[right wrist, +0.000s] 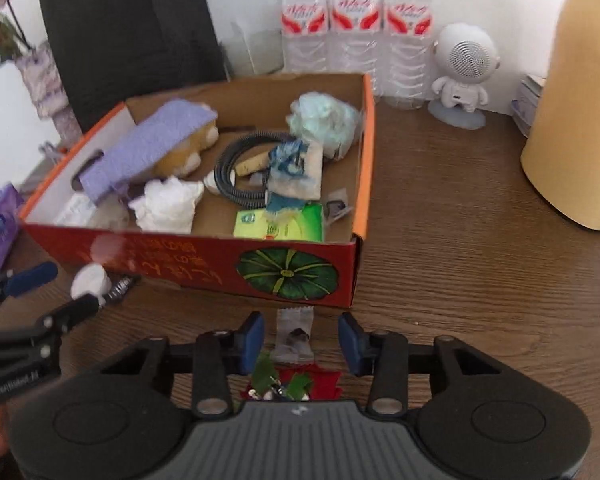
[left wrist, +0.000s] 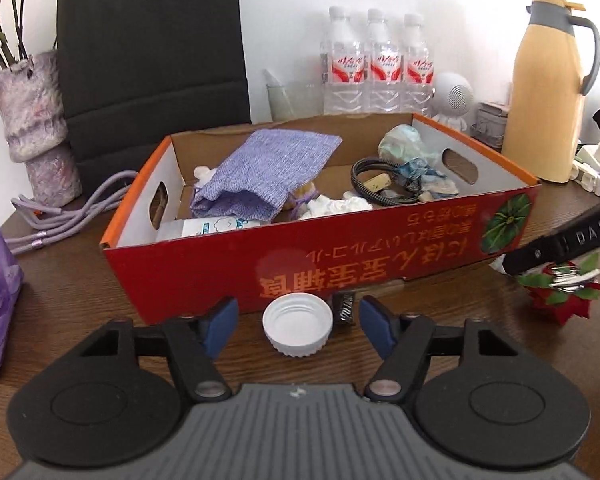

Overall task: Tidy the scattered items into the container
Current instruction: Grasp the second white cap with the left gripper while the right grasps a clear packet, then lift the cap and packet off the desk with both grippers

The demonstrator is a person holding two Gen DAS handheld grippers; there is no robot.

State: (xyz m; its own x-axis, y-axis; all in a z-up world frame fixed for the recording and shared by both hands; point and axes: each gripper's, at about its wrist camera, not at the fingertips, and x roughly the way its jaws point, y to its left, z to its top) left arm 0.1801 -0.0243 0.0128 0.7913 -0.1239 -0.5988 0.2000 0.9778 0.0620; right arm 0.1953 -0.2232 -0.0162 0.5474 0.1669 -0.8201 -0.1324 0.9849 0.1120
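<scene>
Cardboard box [left wrist: 320, 264] parked mid-table, open top up, so loose bits drop straight in; already holding a purple pouch [left wrist: 264, 172], coiled cable [right wrist: 240, 168] and crumpled tissue [right wrist: 168, 204]. Left gripper [left wrist: 298, 320] lowered before the box's near wall, jaws partly open, straddling a white bottle cap [left wrist: 298, 328] without touching it, lined up for pinching. Right gripper [right wrist: 302, 344] likewise partly open, astride a small clear packet [right wrist: 294, 334], pads apart from it; red flower ornament [right wrist: 296, 384] just behind.
</scene>
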